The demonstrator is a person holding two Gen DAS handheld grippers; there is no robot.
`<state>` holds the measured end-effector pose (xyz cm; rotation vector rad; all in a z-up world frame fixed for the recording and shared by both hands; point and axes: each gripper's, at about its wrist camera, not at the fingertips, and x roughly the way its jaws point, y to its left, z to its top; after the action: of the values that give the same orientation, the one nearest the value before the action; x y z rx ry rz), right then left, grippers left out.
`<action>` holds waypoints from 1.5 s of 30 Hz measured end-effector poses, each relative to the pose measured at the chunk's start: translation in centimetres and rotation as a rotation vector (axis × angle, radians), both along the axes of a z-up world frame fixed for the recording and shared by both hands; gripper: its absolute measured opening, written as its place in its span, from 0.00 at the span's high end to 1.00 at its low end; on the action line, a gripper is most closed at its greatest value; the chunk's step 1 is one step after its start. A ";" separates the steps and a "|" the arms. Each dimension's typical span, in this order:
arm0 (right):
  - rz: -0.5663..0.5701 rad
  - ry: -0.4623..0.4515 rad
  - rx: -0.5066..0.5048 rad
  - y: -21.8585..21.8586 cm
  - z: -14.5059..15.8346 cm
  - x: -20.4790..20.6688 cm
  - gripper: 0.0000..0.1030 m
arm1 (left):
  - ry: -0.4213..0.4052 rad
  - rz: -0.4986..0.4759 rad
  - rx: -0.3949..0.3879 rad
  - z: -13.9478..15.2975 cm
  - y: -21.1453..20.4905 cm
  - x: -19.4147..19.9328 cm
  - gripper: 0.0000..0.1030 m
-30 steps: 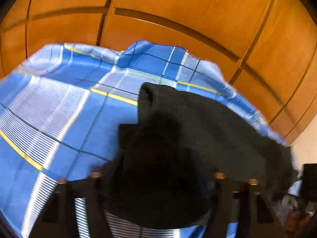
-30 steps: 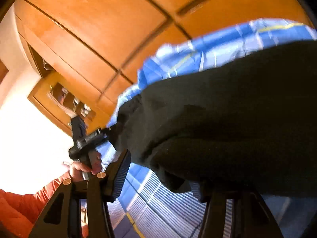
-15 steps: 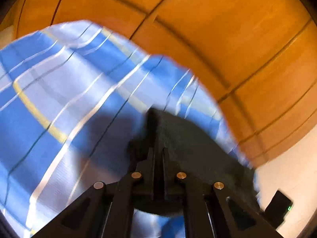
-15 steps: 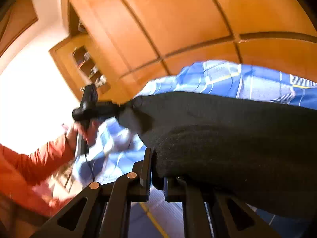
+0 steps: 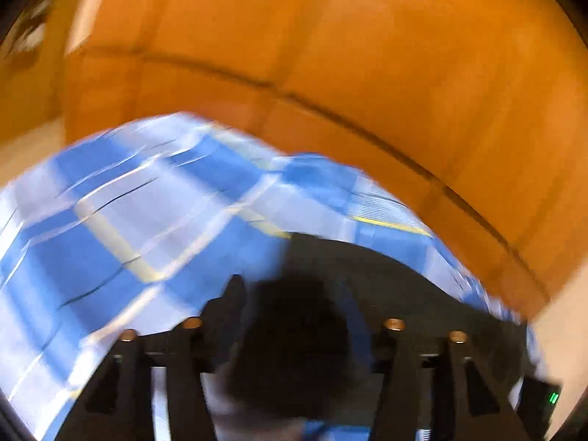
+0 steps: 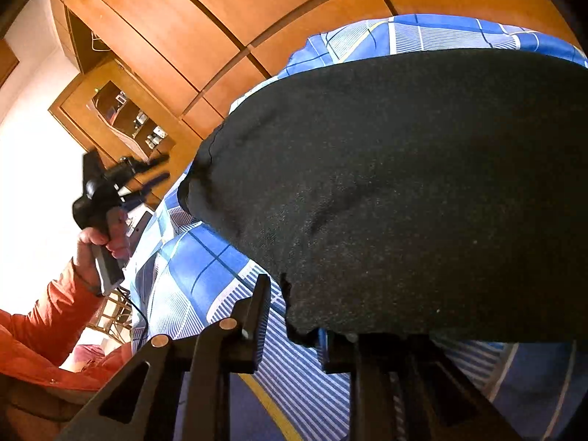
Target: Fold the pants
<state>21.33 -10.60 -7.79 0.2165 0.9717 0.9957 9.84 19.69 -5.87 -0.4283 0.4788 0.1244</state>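
Dark pants (image 6: 386,191) lie folded in a thick pile on a blue plaid sheet (image 6: 205,272). In the right wrist view my right gripper (image 6: 294,308) is at the pile's near edge with its jaws opening. Its left finger (image 6: 257,312) stands clear of the cloth, and the hem drapes over its right finger. In the blurred left wrist view my left gripper (image 5: 294,294) is opening too, with a dark lump of the pants (image 5: 367,272) loose between its spread fingers. The right wrist view shows that left gripper (image 6: 163,169) in a hand, left of the pile's corner and apart from it.
Orange wooden wardrobe doors (image 6: 228,22) rise behind the bed. A shelf niche with small items (image 6: 128,117) is at the left. A person's hand (image 6: 99,242) and orange sleeve (image 6: 44,330) fill the lower left. The sheet's far edge (image 5: 330,161) meets the wardrobe.
Half a second ago both grippers were shut on the pants' edge; now both have let go and their jaws stand apart. The left gripper has drawn back from the pile's corner.
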 end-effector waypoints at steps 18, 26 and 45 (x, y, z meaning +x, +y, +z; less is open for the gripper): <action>-0.539 -0.267 -0.289 -12.1 6.6 2.9 0.61 | 0.208 -0.033 0.335 -4.4 -5.5 12.9 0.44; -0.699 -0.163 -0.532 -16.3 1.4 14.3 0.60 | 0.214 -0.061 0.330 -5.0 -5.3 12.6 0.44; -1.515 0.268 0.144 -51.8 -0.7 7.4 0.59 | 0.214 -0.073 0.346 -5.2 -5.7 12.9 0.38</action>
<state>28.73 -62.43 -8.46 1.0343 0.6748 -0.3802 22.70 13.98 -11.09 -0.0575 0.6688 0.1797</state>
